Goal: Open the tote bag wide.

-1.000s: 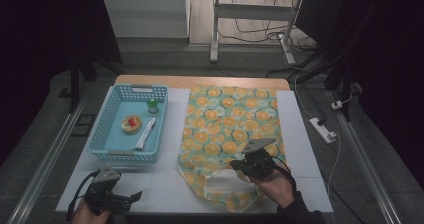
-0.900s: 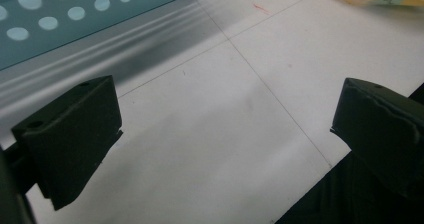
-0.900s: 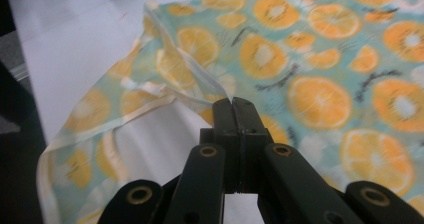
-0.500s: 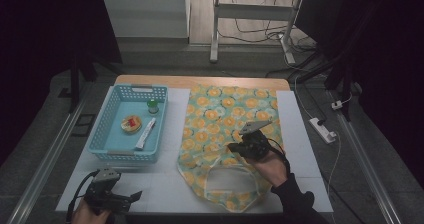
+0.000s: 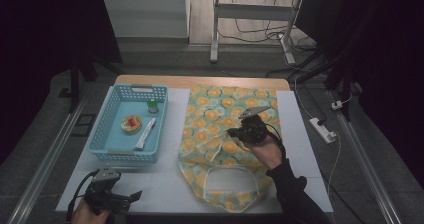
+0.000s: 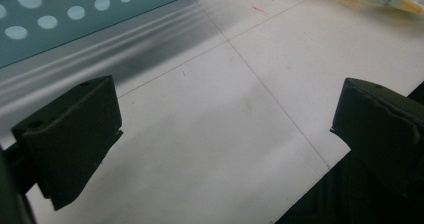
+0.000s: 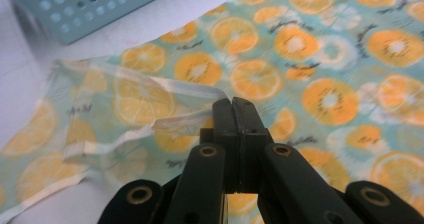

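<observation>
The right gripper (image 5: 239, 132) had moved up the table from the near edge, its jaws pinched on the bag's pale handle (image 7: 185, 121); the bag (image 5: 235, 109) with oranges on it lay flat beside the blue basket (image 5: 111, 116); its near part had folded over, so the folding looked started; the left gripper (image 5: 131, 198) stayed spread wide over the white table (image 6: 240, 114).

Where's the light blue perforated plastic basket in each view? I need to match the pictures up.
High view: light blue perforated plastic basket stands left of centre, beside the orange-slice patterned cloth.
Left gripper view: its holed wall fills the top left corner.
Right gripper view: its corner sits top left, beyond the cloth.
Shared landmark: the white table top.
</observation>
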A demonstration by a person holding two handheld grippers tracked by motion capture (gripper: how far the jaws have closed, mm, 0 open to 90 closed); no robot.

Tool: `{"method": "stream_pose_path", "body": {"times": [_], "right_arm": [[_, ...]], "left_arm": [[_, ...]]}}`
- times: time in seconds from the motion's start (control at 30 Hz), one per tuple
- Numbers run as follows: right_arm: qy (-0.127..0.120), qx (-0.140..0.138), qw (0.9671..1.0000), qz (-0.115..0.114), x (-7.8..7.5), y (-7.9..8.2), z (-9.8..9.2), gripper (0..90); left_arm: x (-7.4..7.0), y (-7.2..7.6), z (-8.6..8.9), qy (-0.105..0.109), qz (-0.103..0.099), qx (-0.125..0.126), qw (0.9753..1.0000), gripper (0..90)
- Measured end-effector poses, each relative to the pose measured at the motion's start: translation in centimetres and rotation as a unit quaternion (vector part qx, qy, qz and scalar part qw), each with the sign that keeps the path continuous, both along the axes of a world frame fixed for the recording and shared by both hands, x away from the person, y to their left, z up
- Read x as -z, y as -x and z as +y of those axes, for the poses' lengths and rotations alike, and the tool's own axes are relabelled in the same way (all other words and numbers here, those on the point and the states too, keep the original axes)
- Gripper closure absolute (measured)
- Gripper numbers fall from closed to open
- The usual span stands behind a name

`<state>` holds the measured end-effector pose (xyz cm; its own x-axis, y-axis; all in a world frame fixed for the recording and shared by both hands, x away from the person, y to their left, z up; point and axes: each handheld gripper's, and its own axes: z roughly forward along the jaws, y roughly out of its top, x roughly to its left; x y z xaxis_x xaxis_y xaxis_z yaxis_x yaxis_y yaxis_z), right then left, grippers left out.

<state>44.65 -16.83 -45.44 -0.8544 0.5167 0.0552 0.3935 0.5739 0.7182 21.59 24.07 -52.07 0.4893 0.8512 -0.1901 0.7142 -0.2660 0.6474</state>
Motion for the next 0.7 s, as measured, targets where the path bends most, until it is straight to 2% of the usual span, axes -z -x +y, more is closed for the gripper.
{"method": "stream_pose_path", "body": {"times": [0.3, 0.7], "right_arm": [[-0.009, 0.016, 0.9998, -0.010, -0.3, -2.5, 0.3, 90.0], [0.000, 0.029, 0.9994, -0.018, 0.6, -5.2, 1.3, 90.0]], "left_arm": [[0.0, 0.0, 0.0, 0.000, 0.000, 0.000, 1.0000, 0.0], [0.0, 0.0, 0.0, -0.001, 0.001, 0.002, 1.0000, 0.0]]}}
